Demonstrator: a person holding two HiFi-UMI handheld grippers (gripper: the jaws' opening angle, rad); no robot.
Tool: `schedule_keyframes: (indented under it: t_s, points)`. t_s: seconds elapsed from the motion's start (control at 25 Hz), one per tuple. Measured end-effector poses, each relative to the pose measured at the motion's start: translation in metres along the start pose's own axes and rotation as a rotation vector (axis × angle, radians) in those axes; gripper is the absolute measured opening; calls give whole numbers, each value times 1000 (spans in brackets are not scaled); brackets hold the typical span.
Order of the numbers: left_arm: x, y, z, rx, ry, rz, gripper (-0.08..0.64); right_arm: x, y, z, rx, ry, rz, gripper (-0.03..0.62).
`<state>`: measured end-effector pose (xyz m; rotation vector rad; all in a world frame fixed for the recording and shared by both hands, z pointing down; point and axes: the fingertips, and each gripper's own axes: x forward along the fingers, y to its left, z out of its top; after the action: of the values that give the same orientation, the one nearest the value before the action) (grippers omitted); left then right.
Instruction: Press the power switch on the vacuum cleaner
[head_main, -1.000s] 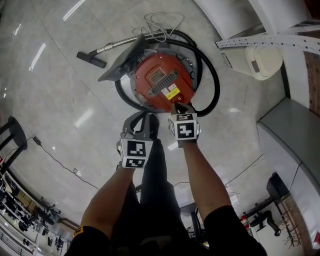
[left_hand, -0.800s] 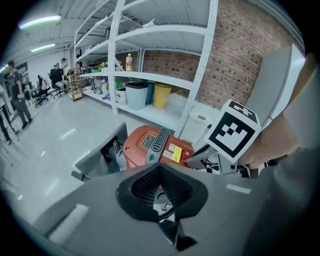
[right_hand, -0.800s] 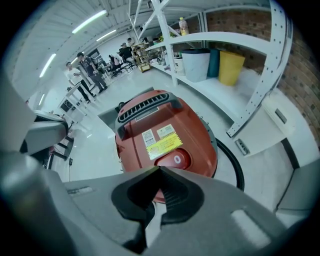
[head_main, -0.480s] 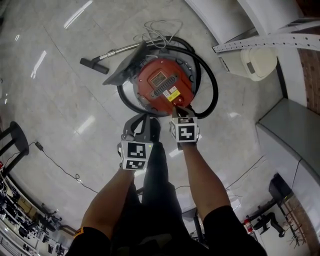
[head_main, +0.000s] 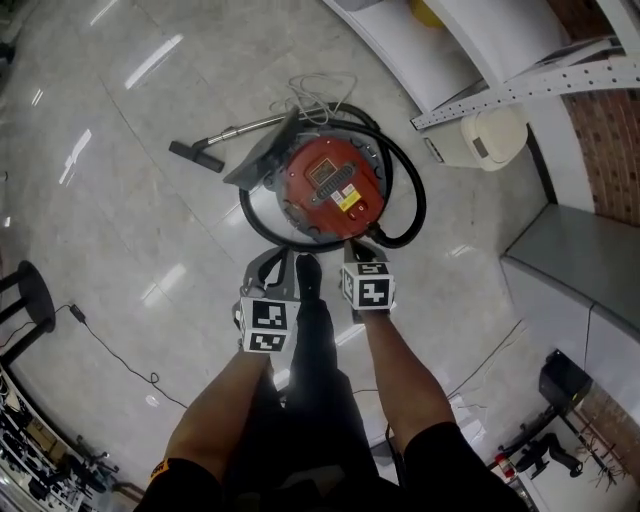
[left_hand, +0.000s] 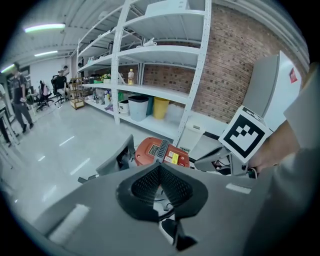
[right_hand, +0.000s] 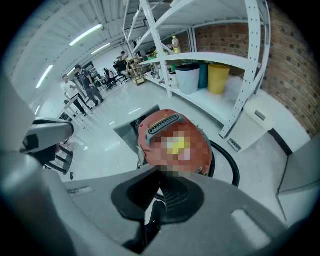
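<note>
The vacuum cleaner (head_main: 332, 185) is a round drum with a red lid, standing on the shiny floor with its black hose (head_main: 410, 205) looped round it. Its metal wand and floor nozzle (head_main: 195, 155) lie to the left. My right gripper (head_main: 352, 245) is shut, empty, and points at the drum's near rim, just short of the red lid. My left gripper (head_main: 283, 255) is also shut and empty, held lower left of the drum beside a dark shoe. The red lid (left_hand: 161, 152) shows beyond the left gripper (left_hand: 160, 170), and the lid (right_hand: 172, 142) lies close ahead of the right gripper (right_hand: 159, 175).
White shelving (head_main: 440, 50) runs along the back right, with a white bin (head_main: 490, 135) at its foot. A grey cabinet (head_main: 570, 250) stands at the right. A white cord (head_main: 320, 60) lies behind the drum, a black stool (head_main: 30, 290) and cable (head_main: 110, 320) at left.
My right gripper has drawn back from the red lid's near edge to just below the drum's rim. The head view has risen, so the vacuum looks smaller. The left gripper kept its place.
</note>
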<state>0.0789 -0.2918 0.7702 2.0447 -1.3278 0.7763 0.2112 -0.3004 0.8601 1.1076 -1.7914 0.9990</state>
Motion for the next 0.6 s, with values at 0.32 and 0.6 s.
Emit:
schedule_keyframes:
  t_s: [0.32,0.6]
  points:
    - [-66,10,-15,-11,-52,-41,14,-61,49,-26,3,-74,-25,-9]
    - [-144,17,-36,-20,-140,-90,14,-131,111,-39,24,-221,-60,-9]
